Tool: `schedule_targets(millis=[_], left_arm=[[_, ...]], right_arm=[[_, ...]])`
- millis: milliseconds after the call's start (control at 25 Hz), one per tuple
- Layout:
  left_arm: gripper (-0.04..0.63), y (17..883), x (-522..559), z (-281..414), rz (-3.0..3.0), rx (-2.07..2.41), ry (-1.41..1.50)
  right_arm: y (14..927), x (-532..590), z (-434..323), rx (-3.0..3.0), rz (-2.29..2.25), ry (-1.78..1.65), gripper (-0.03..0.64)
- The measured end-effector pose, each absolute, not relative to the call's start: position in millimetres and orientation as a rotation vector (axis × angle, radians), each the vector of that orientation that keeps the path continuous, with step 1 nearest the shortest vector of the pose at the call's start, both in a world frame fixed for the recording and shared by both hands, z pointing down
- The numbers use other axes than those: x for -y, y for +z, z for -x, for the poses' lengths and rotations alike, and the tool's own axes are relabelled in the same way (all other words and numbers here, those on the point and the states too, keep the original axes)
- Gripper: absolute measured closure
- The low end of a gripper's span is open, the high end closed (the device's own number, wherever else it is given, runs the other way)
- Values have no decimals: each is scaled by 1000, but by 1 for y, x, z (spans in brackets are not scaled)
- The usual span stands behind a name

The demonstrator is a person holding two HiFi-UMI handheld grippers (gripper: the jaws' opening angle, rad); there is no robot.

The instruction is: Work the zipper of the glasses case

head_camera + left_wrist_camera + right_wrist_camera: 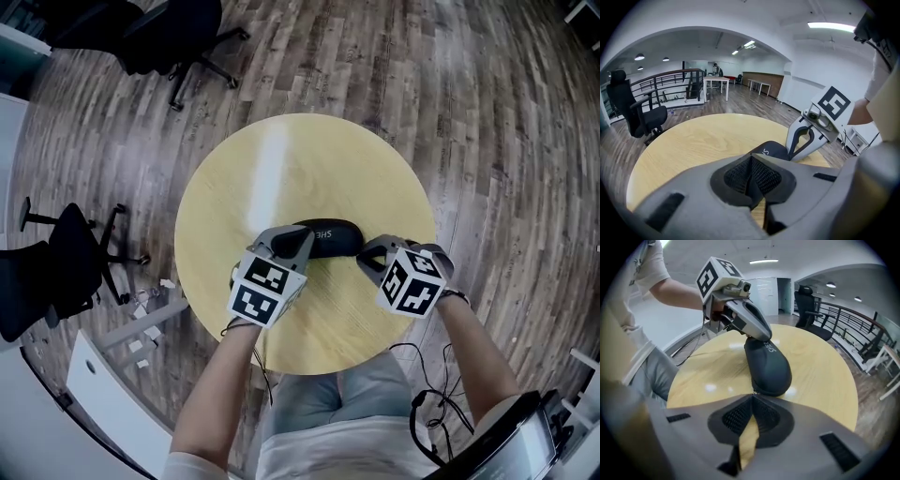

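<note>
While both closed, left hand-held gripper (306, 238), right hand-held gripper (365, 256) touch glasses case (333, 236) ends on table (281, 169); chair (70, 255) apart.

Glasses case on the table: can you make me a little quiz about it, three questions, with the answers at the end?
1. True or false: the table under the glasses case is square.
2. What colour is the case? A red, B black, C white.
3. Fill the gap: the jaws of the left gripper and of the right gripper are pressed ___.
Key: 1 false, the table is round; 2 B; 3 together.
</note>
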State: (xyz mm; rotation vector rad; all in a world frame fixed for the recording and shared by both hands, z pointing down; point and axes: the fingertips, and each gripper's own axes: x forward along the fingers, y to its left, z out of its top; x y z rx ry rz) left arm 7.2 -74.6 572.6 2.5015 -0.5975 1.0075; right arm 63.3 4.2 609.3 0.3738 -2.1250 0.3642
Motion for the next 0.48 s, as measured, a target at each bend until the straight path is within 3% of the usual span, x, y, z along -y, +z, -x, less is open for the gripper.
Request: schedule_targets(millis=[480], left_arm=[[591,578,74,-7,-2541,614,976]], right_arm=[[613,-15,-89,2127,-809,652,615]])
